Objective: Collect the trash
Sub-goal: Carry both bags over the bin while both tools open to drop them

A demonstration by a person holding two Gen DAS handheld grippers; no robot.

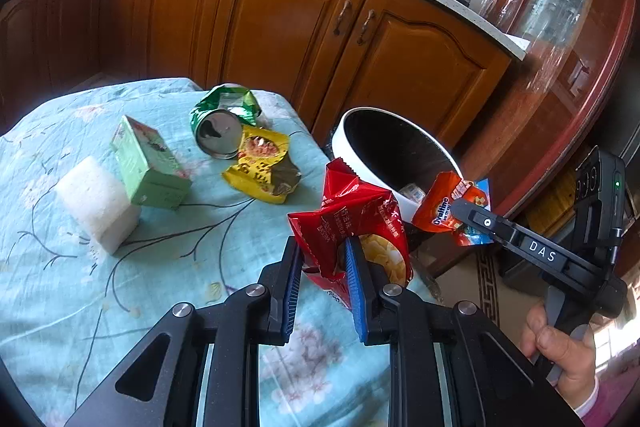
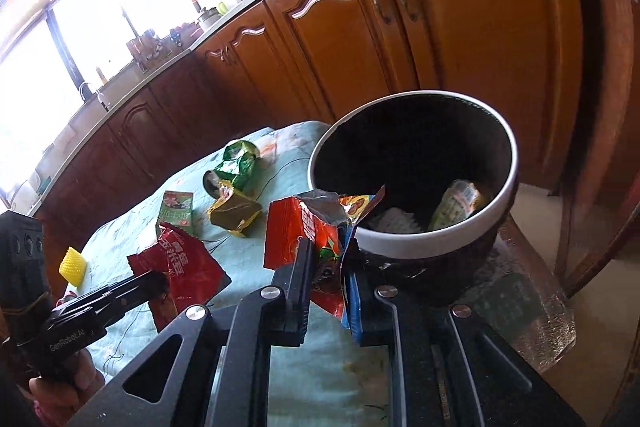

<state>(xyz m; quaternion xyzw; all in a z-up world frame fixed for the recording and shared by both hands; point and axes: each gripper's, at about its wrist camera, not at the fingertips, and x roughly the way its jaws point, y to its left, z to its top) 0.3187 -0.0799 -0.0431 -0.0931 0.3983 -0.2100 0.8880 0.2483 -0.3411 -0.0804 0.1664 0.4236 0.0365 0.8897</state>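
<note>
Carrying step, both hands loaded. On the table, at ten o'clock in the left-wrist view, lie a white block, a green carton, a green wrapper about a shiny can, and a yellow packet, all uncollected. At centre, the left gripper has its jaws clamped on a crumpled red snack bag. At two o'clock stands the bin, beyond the table edge. At three o'clock, the right gripper is clamped on an orange Ovaltine wrapper, just beside the rim. Judged next: bring each wrapper over the bin mouth, then part the jaws. The bin's base is hidden; its contents are dim and hard to name.
</note>
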